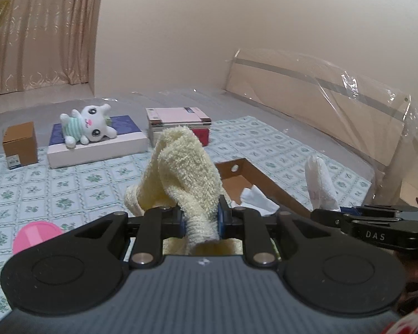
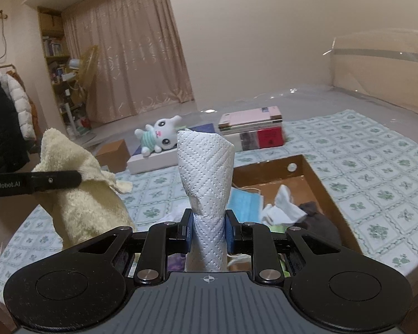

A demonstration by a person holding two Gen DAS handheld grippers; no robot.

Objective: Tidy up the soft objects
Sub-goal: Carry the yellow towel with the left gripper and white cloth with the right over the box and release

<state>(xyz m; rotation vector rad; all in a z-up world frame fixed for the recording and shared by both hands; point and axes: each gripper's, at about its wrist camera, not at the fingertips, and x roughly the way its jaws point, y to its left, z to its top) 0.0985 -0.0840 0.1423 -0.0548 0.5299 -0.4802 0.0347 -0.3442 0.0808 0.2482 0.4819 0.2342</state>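
My left gripper is shut on a fluffy pale-yellow towel that stands up above the jaws and hangs below them. My right gripper is shut on a white embossed paper towel, bunched upright between the blue pads. Both are held above a bed with a green-patterned sheet. An open cardboard box lies just ahead, holding a blue face mask, a white cloth and a dark cloth. In the left wrist view the right gripper shows at the right with the paper towel.
A white plush toy lies on a flat white box at the back. Beside it are a small brown carton and stacked books with a red box. A pink round object sits near left. A plastic-wrapped headboard bounds the right.
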